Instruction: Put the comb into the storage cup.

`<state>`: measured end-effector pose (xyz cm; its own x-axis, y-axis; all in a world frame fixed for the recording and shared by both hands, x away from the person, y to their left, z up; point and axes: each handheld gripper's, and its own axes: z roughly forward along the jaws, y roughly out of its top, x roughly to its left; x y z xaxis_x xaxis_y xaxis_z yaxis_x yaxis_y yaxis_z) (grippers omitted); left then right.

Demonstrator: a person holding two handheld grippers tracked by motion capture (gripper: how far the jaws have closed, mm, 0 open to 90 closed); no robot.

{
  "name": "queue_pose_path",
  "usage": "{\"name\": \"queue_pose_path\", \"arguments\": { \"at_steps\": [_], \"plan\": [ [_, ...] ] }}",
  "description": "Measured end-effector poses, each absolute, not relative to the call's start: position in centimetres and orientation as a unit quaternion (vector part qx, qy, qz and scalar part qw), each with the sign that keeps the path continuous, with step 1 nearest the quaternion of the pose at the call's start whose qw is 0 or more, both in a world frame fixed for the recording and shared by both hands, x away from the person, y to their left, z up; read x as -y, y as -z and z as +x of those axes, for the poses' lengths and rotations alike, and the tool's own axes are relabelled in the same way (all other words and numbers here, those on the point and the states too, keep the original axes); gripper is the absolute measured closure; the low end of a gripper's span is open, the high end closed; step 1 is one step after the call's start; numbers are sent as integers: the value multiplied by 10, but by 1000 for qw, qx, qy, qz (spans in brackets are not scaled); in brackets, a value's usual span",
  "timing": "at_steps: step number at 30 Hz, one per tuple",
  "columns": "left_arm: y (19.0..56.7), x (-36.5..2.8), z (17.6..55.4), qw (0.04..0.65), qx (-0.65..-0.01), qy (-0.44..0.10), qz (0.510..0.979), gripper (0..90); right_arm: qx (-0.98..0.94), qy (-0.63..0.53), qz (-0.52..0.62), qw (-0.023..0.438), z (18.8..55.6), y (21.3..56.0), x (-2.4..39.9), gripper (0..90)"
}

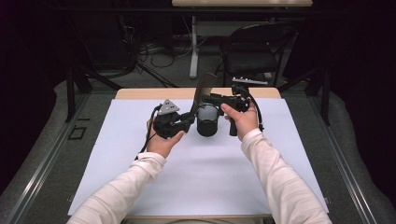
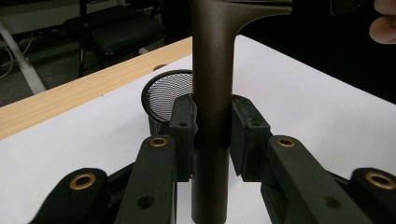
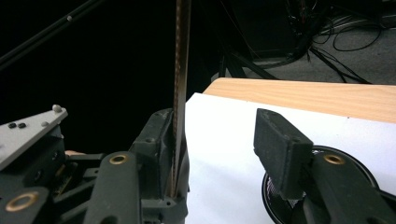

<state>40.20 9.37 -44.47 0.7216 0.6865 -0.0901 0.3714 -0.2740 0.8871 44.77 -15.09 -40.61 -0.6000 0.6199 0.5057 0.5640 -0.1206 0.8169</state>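
Above the white sheet (image 1: 196, 172) on the wooden table (image 1: 140, 93), the left gripper (image 2: 212, 126) is clamped on the smooth, matte brown handle of a flat spatula (image 1: 203, 91), holding it upright just over a round black wire-mesh cup (image 1: 207, 122). The right gripper (image 3: 224, 140) has its jaws apart; the spatula's thin blade edge lies against one ribbed pad, the other pad standing clear.

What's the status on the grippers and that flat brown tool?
Left gripper shut on flat dark-brown spatula handle. Right gripper open around its blade. Black mesh cup beneath. Nothing blocking.
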Motion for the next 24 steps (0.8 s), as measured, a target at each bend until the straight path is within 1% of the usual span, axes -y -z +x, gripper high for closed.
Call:
{"name": "queue_pose_path", "arguments": {
  "at_steps": [1, 3, 14, 24],
  "plan": [
    [445, -94, 402, 499, -338, -158, 782, 726, -663, -601, 447, 23, 448, 406, 151, 490],
    [445, -93, 402, 497, -337, -158, 784, 726, -660, -606, 443, 17, 448, 406, 151, 529],
    [447, -90, 401, 494, -335, -155, 787, 727, -661, -614, 432, 8, 447, 406, 149, 676],
    [449, -88, 401, 493, -333, -153, 789, 726, -659, -615, 433, 2, 446, 405, 148, 759]
  ]
}}
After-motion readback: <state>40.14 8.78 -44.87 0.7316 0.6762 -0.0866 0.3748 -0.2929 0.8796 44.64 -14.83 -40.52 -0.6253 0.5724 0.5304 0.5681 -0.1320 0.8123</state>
